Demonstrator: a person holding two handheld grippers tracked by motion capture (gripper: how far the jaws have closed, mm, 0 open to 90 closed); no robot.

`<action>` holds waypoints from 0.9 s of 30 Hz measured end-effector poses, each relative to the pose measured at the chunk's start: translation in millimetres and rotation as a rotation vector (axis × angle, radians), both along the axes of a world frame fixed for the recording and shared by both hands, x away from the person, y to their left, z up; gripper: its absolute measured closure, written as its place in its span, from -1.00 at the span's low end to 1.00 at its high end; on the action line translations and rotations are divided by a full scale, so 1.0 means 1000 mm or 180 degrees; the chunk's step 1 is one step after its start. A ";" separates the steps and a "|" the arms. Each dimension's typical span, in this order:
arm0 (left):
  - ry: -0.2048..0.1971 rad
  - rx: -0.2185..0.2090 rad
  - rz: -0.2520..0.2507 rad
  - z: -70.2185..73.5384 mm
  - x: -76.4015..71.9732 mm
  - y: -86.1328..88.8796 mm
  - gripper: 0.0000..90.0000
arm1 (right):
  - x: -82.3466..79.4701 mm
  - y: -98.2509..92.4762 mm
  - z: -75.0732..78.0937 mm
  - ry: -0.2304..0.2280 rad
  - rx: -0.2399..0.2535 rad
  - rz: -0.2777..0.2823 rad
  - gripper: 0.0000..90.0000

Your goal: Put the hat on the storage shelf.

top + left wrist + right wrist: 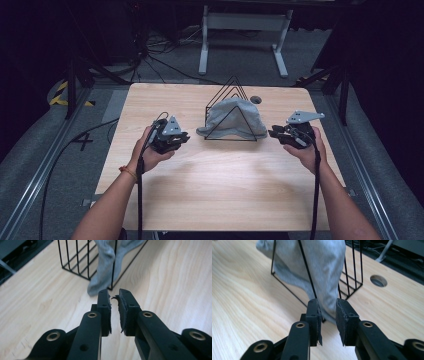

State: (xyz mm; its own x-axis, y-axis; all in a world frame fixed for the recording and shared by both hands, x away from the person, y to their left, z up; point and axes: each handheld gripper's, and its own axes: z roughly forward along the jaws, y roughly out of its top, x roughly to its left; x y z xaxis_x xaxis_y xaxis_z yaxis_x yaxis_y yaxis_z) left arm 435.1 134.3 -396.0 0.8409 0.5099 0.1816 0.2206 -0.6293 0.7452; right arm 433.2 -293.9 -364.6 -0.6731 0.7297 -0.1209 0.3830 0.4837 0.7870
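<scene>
- High view: we hold the left gripper (pixel 181 137) over the left half of the counter (pixel 210 200), its jaws pointing right toward the wire rack (pixel 231 112).
- Left gripper view: our left gripper (pixel 114 298) stands slightly parted with a narrow gap between its pads, grasping nothing; a bit of torn pad lining curls at the tip of one jaw.
- Just ahead of those jaws a fold of the grey cloth (pixel 103 265) hangs down to the wooden top beside the rack's black bars (pixel 75 262).
- High view: our right gripper (pixel 274 132) sits to the right of the rack, jaws pointing left toward it, the grey three-cornered plate on top.
- Right gripper view: the right gripper (pixel 327 302) is released, a clear gap between its pads, with nothing in it.
- Close beyond its tips the grey cloth (pixel 322 262) drapes over the triangular wire rack (pixel 352 277); its lower edge reaches the counter.
- A round hole (pixel 378 280) in the counter (pixel 249 305) lies beyond the rack.
- High view: the cloth (pixel 232 117) covers the rack's middle, at the centre back of the counter, between both grippers.
</scene>
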 end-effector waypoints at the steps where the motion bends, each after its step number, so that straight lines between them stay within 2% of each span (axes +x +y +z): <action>1: 0.0000 0.0000 0.0000 0.000 0.000 0.000 0.76 | -0.002 -0.002 -0.001 0.0000 -0.0008 -0.0004 0.60; 2: 0.0003 0.0043 0.0018 -0.002 -0.006 0.007 0.76 | -0.005 -0.004 -0.002 0.0006 -0.0009 -0.0003 0.60; 12: 0.0103 0.0089 0.0151 -0.017 -0.031 0.035 0.69 | -0.023 -0.025 -0.012 0.0051 -0.0080 -0.0030 0.58; 16: 0.0156 0.0200 0.0146 -0.025 -0.041 0.043 0.63 | -0.033 -0.032 -0.016 0.0067 -0.0139 -0.0039 0.55; 18: 0.0179 0.0228 0.0129 -0.028 -0.046 0.048 0.59 | -0.038 -0.036 -0.019 0.0057 -0.0181 -0.0042 0.52; 27: 0.0288 0.0293 0.0084 -0.046 -0.064 0.063 0.35 | -0.061 -0.055 -0.039 0.0106 -0.0186 -0.0058 0.25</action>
State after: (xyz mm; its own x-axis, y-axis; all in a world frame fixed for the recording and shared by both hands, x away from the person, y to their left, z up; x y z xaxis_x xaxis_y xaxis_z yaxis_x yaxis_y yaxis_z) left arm 370.7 197.6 -441.9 0.8425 0.5167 0.1528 0.3016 -0.6872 0.6609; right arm 372.3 -348.6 -403.3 -0.6640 0.7343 -0.1413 0.4178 0.5210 0.7443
